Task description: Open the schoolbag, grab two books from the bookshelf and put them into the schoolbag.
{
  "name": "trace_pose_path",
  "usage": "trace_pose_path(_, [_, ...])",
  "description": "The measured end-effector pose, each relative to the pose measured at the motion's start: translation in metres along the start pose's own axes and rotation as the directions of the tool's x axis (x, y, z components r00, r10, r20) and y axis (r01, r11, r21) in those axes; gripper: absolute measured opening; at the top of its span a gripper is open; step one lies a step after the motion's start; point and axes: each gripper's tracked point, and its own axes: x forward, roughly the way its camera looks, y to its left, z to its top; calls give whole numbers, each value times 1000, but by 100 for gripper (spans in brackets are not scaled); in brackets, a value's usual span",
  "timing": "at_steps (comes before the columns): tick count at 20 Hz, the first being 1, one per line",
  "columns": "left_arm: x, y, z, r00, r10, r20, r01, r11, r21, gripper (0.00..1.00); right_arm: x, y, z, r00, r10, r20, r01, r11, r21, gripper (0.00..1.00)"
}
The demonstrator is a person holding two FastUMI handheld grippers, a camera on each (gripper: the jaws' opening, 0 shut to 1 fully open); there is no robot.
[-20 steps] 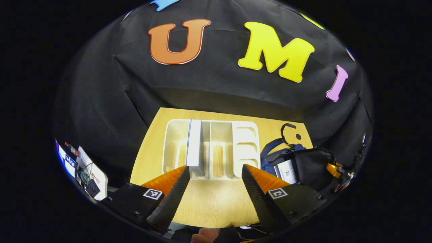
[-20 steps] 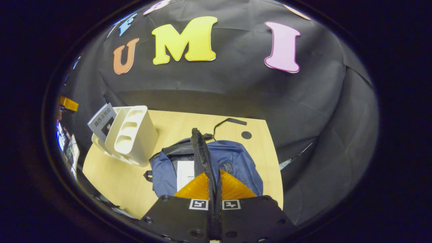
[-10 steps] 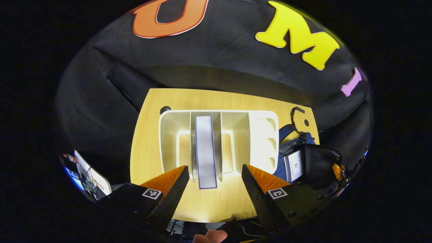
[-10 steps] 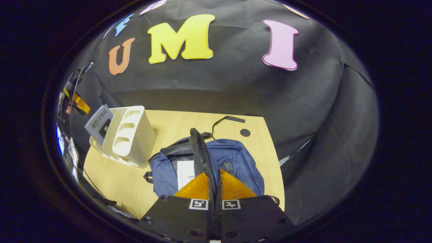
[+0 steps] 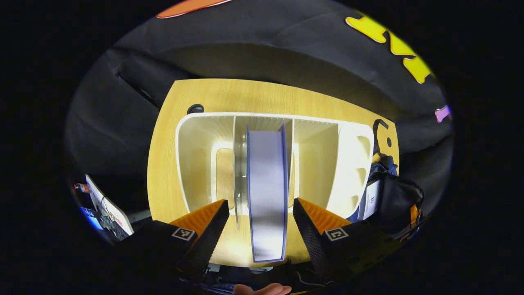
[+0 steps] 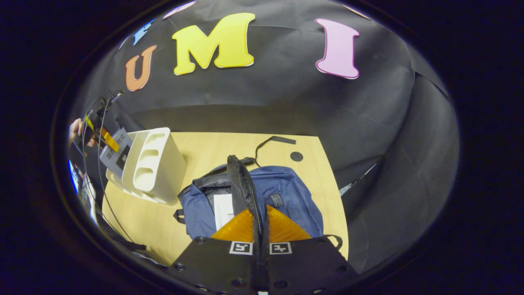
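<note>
On the wooden desk (image 5: 163,164) the white bookshelf (image 5: 356,164) stands just ahead of the left gripper (image 5: 260,217), whose spread fingers straddle the upright book (image 5: 266,188) without touching, seemingly lining up to clamp it. The right gripper (image 6: 260,229) is pinched on the blue schoolbag's (image 6: 286,196) black flap (image 6: 244,184), apparently holding the mouth open below it; a white book (image 6: 223,209) already sits inside.

There was one white bookshelf (image 5: 192,164) on the one wooden table (image 5: 163,164), and it had three upright slots. One book (image 5: 266,192) stood in the middle slot of that bookshelf, between its two dividers. One blue schoolbag (image 6: 282,196) lay just right of the bookshelf, and one more book (image 6: 223,211) showed inside the bag's open mouth (a pale cover, its print too small to make out). Two grippers were in view: the left gripper (image 5: 260,221) in front of the bookshelf, the right gripper (image 6: 260,229) over the schoolbag.
</note>
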Motion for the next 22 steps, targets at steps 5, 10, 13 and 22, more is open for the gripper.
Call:
trace_pose_path(5, [11,2,-4,999,35,-31,-34,999,16,87,4,2,1,1000,2,-9,-2,1000,-14,0])
trace_pose_path(10, [15,4,-7,996,72,-55,-71,997,7,61,5,2,1,1000,6,-8,-7,1000,-24,0])
trace_pose_path(13, [14,10,-10,992,106,-74,-107,994,1,47,7,1,-2,1000,15,-10,-16,1000,-23,0])
trace_pose_path(22, [-41,-8,-22,997,77,-14,-77,997,2,43,7,-2,-2,1000,30,1,-30,999,-24,0])
